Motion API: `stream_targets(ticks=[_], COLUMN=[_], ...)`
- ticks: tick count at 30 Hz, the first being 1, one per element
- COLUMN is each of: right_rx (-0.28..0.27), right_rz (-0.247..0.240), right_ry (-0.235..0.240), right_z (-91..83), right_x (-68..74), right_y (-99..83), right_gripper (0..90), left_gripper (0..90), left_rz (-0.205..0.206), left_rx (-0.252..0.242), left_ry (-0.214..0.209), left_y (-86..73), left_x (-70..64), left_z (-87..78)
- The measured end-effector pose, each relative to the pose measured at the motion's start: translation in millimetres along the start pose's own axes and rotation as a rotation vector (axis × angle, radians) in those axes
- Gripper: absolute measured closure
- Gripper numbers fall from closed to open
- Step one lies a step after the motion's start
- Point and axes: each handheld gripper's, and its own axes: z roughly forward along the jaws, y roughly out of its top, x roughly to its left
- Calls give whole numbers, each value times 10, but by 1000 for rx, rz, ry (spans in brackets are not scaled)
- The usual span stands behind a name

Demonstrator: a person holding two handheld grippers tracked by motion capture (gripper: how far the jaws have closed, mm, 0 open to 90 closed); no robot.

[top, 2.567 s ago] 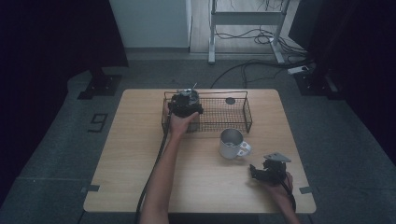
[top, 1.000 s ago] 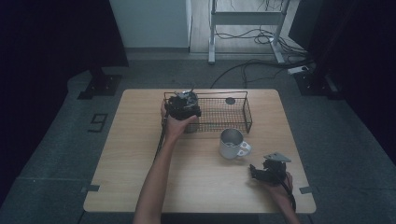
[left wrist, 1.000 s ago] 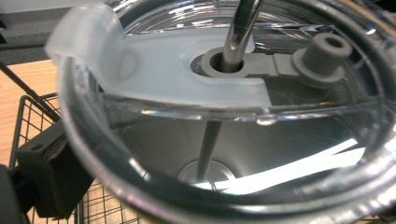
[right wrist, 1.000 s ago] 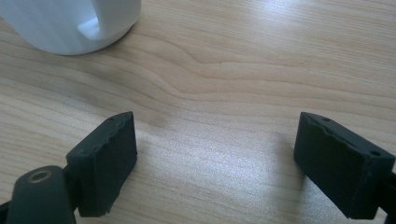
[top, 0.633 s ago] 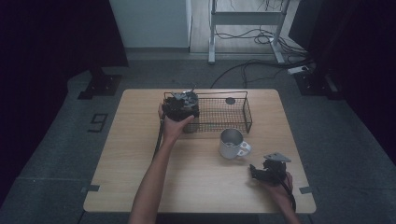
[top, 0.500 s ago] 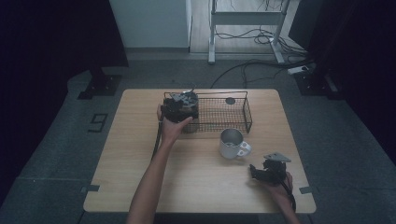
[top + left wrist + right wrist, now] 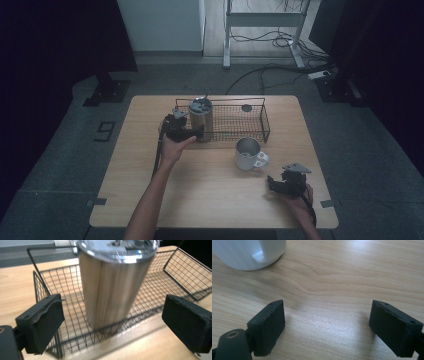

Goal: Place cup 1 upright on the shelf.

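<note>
Left gripper view: the left gripper (image 7: 112, 325), jaws spread wide, faces the tumbler (image 7: 113, 285) standing in the wire basket (image 7: 175, 272). Centre both pads on its body before closing. The right gripper (image 7: 337, 327) rests open.

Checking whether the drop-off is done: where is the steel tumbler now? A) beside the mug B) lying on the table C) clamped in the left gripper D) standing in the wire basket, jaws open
D: the tumbler stands upright inside the wire basket, and the left gripper has both jaws open, clear of it.
</note>
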Motion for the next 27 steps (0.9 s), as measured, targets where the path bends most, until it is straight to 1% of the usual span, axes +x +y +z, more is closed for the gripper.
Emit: stream_targets(ticks=[4,9,13,16,21,25,27], right_rx=[-1,-1,-1,-1,-1,-1,-1], right_rz=[1,3,3,3,3,5,5], right_ry=[0,-1,-2,-2,-2,-3,-3], right_z=[1,1,2,3,2,4,4], right_x=[0,2,2,2,2,3,3], right_y=[0,1,2,2,2,3,4], right_gripper=[131,131,131,131,131,131,132], left_gripper=[48,54,54,54,55,55,55], left_rz=[10,29,32,24,31,41,41], left_rx=[-2,-12,-10,-5,14,28,30], left_ry=[-23,-31,-47,-59,-44,-22,-20], left_y=[-121,-274,-407,-523,-749,-905,-968], left_x=[2,-14,-18,-8,32,68,89], left_z=[-132,-277,-363,-419,-487,-528,-545])
